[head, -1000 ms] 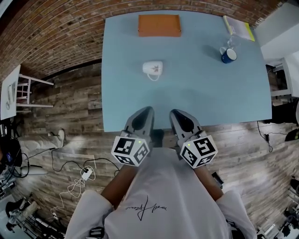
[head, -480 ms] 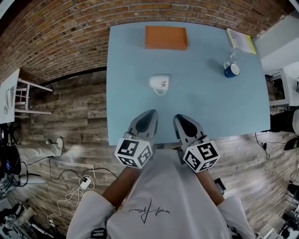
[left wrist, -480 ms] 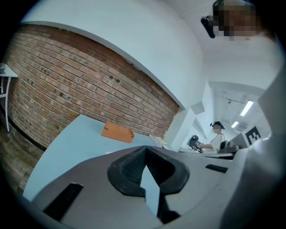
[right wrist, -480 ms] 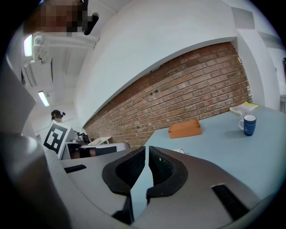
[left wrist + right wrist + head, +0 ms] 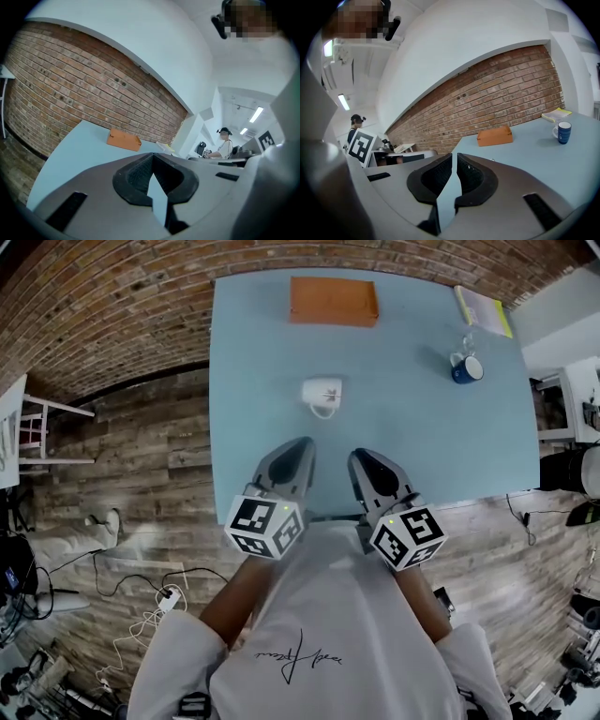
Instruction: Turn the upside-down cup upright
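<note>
Right, from the head view I have the white cup (image 5: 322,393) standing on the blue table (image 5: 412,437), a little left of the table's middle; its handle is turned toward the near edge and a closed white face with a small dark mark looks up at me (so rim down, as far as I can judge); nothing touches it. Both grippers sit side by side over the near edge, well short of the cup; the left gripper (image 5: 298,446) points almost straight at it, and the right gripper (image 5: 362,458) lies just beside it. In the left gripper view the jaws meet at their tips, with only a sliver of table showing lower down and nothing held; in the right gripper view the jaws stand together too, a thin slit between them and nothing in it. Behind the cup, near the far edge, lies an orange box (image 5: 334,301); a blue mug (image 5: 466,368) stands toward the far right corner, with a yellow book (image 5: 487,310) beyond it; a brick wall (image 5: 122,324) runs past the table's far side.
</note>
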### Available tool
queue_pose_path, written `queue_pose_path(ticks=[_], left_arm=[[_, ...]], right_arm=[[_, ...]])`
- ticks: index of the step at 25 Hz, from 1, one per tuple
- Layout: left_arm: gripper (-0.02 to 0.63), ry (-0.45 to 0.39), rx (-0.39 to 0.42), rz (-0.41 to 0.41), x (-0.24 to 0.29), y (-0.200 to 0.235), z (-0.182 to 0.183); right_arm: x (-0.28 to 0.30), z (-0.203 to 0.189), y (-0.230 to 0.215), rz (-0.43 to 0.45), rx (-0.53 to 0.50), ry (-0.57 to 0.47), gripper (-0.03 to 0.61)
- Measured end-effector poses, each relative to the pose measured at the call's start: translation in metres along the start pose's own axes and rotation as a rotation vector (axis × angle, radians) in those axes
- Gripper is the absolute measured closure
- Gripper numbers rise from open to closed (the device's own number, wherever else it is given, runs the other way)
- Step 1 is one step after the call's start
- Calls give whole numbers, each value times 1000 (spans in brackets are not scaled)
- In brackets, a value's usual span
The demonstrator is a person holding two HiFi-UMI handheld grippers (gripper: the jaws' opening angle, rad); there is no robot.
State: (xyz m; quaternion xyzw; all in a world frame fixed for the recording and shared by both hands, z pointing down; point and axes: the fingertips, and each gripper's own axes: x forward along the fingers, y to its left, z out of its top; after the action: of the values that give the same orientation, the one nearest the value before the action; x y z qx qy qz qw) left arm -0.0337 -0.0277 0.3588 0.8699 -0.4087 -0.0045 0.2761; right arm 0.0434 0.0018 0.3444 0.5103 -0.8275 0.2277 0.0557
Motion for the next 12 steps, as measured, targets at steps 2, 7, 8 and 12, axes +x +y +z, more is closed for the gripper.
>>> queue_pose_path(ticks=[2, 7, 8, 12], left_arm=[[604, -4, -7, -1, 1, 3, 0], [604, -30, -18, 13, 3, 9, 3], [604, -35, -17, 19, 4, 11, 5], [604, -45, -16, 50, 10, 16, 9]], right_arm=[[2, -1, 0, 3, 0, 11, 555], [8, 0, 2, 25, -22, 27, 555], [11, 1, 2, 32, -25, 27, 555], [23, 6, -3, 57, -28, 35, 555]])
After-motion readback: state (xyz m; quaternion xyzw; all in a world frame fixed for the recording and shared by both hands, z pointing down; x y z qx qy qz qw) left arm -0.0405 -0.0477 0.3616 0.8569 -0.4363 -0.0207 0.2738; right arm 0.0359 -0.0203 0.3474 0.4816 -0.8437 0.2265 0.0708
